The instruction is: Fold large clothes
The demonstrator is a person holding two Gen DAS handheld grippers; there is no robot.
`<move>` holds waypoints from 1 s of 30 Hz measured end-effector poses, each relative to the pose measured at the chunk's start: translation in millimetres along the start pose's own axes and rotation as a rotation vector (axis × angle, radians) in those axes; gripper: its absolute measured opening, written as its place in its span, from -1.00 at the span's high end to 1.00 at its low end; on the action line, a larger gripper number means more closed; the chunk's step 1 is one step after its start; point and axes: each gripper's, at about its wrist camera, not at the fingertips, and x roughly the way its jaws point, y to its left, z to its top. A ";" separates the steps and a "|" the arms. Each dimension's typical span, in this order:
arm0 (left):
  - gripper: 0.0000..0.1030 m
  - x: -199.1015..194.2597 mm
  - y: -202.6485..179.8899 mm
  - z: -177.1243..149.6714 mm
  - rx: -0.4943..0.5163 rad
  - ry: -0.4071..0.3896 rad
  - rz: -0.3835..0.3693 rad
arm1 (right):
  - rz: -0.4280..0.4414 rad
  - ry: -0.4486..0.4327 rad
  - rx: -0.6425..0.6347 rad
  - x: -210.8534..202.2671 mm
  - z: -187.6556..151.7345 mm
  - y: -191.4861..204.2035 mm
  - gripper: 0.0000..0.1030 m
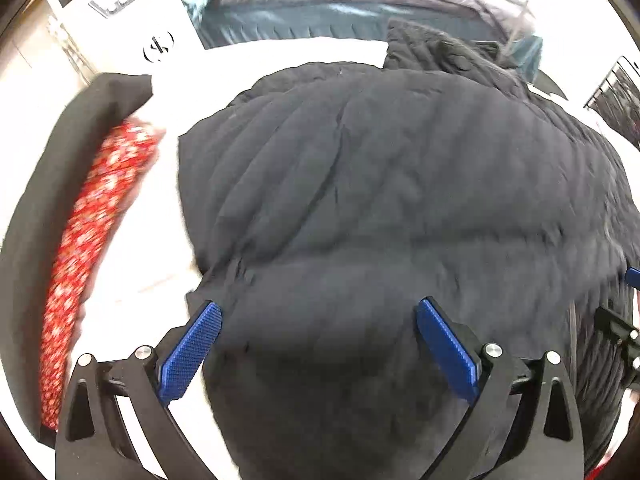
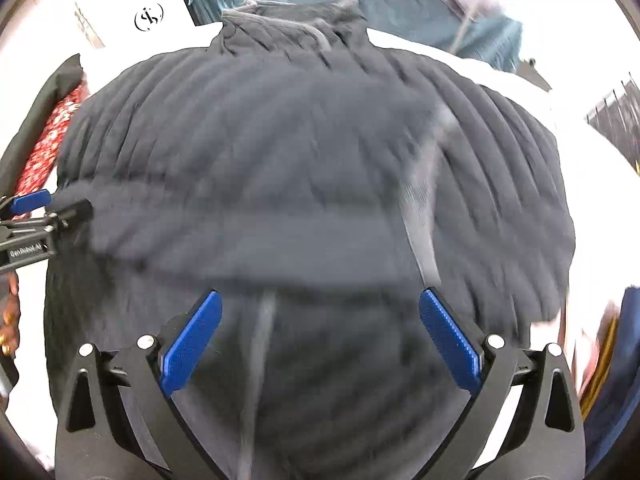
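Left wrist view first: the left tongs stand spread wide, blue pads well apart, with nothing pinched between them. Right under and ahead of them lies the dark quilted jacket, and its near hem fills the gap between the two fingers. I'd say the tongs hang just above the cloth, though I cannot tell whether the tips brush it. From the right wrist view the right tongs look the same: open wide, empty, poised over the jacket's near edge, where a pale strip like a zip line runs between the fingers.

To my eye both are held open over the hem because that is the edge you would take hold of to carry the lower part up over the chest. One tool near each side of the garment would keep the fold even.

Moving outward, the jacket is spread flat on the white tabletop, collar at the far end and hem toward the person. It reaches from the left tongs, seen at the left rim of the right wrist view, across to beyond the right tongs. Everything is blurred, so fine creases are hard to judge.

Beside the jacket on the left sits a black bin holding red patterned cloth. Beyond the far edge of the tabletop lies a heap of blue and grey clothing.
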 end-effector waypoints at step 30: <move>-0.38 -48.7 96.3 -217.6 -0.236 0.165 -0.261 | 0.151 0.097 0.302 -77.6 -214.3 -107.1 -0.89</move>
